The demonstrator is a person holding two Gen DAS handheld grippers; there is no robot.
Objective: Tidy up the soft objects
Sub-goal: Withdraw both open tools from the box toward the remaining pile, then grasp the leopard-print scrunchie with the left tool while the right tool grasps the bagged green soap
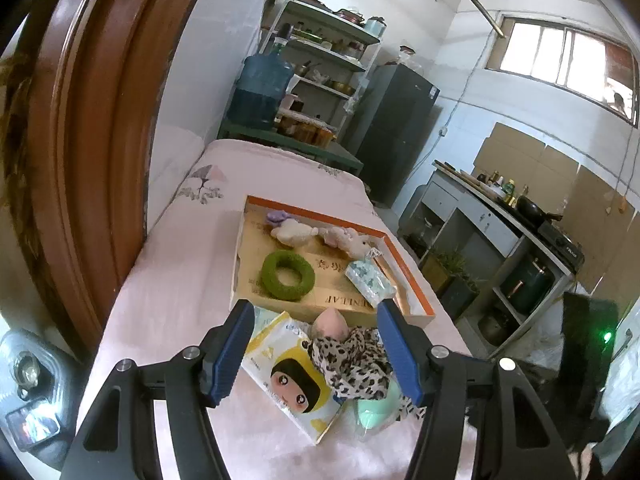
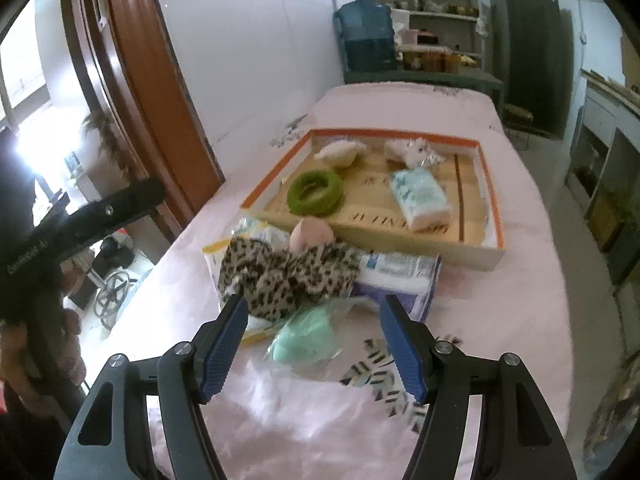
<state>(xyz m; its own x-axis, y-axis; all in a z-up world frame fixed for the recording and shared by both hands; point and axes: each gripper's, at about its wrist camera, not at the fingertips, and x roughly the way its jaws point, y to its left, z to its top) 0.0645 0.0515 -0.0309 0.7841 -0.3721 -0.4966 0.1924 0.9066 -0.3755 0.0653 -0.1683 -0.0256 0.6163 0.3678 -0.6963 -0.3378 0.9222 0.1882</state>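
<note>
Both tongs hover over the pink bed, and both stand wide apart with nothing clamped. Left tongs frame the loose pile in front of the tray: a wipes pack with a cartoon face, the leopard scarf draped over it, a pink sponge behind, a mint sponge in clear wrap just beside the right pad. Right tongs sit over that same mint sponge, scarf just beyond, a zebra-striped cloth by the right pad. In the tray: green ring, tissue pack, two plush toys along the far wall.
</note>
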